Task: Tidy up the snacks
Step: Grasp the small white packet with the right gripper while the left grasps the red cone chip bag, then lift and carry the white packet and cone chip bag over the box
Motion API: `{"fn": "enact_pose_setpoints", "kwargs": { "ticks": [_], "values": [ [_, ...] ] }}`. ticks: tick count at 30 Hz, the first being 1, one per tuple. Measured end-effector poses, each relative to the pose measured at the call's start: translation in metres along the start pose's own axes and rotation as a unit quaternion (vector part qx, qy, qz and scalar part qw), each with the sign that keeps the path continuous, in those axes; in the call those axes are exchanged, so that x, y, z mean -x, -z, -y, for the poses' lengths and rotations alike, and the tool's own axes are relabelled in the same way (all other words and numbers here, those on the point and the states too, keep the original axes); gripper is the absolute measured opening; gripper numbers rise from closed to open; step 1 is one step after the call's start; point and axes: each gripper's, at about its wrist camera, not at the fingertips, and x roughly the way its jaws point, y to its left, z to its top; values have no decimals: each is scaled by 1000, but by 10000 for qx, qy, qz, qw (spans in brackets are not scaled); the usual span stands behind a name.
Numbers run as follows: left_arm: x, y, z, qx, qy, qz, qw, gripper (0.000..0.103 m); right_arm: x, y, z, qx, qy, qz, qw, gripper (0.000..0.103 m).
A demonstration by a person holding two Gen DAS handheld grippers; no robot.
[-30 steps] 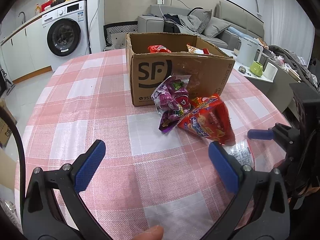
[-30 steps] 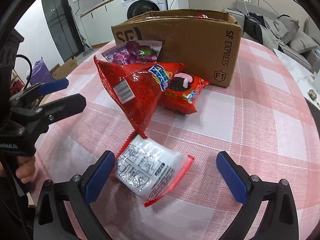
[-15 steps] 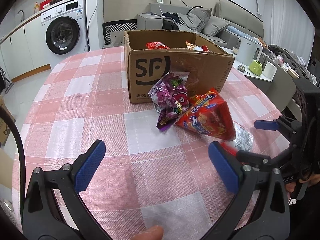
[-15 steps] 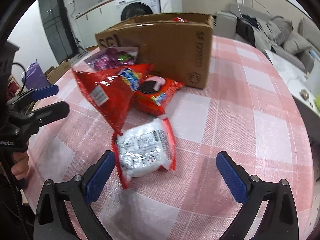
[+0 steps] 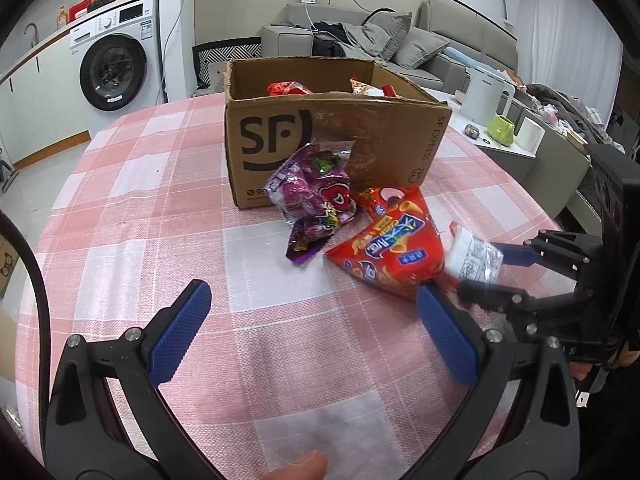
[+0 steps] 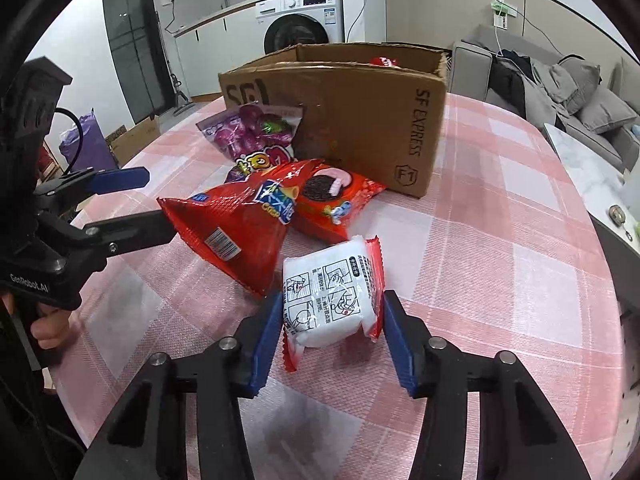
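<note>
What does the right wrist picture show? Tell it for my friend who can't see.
The right hand-held gripper is closing its blue pads on a white snack packet with red ends. Behind it on the pink checked tablecloth lie a red chip bag, a cookie packet and a cardboard box.

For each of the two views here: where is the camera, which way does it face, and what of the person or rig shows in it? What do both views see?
Left wrist: on the left gripper, looking down across the table at the box; its open fingers, a fingertip, and the right gripper at right.
Right wrist: on the right gripper, jaws closing on the white packet, facing the box; left gripper and a hand at left.
Shared: box, purple bag, red chip bag, white packet.
</note>
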Motion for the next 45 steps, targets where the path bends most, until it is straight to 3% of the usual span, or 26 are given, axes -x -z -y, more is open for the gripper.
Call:
{"fn": "enact_pose_setpoints", "kwargs": {
  "ticks": [5,12,20,22,24,27,30,45],
  "values": [
    [-4,0,6,-43,137,-57,9999,102,9,-3,16,-214,87,145,9996,49],
    [-4,-8,22,-68,654,-98,9978,102,17,0,31,-439,142,242,9986,49],
    [-36,-23,39,152,679,-436,9966,102,23,2,41,-628,149,307,9974,49],
    [-43,-25,42,157,659,-507,9964,98,23,2,43,-665,153,309,9972,49],
    [-49,-25,47,114,632,-588,9962,78,24,2,46,-708,151,312,9969,49],
    [-54,-24,52,18,563,-590,9967,57,25,2,47,-731,143,318,9967,49],
    [-54,-23,52,19,661,-517,9965,46,26,2,48,-744,154,343,9965,49],
    [-20,-9,31,29,814,-139,9966,45,33,-2,35,-591,87,542,9967,49]
  ]
}}
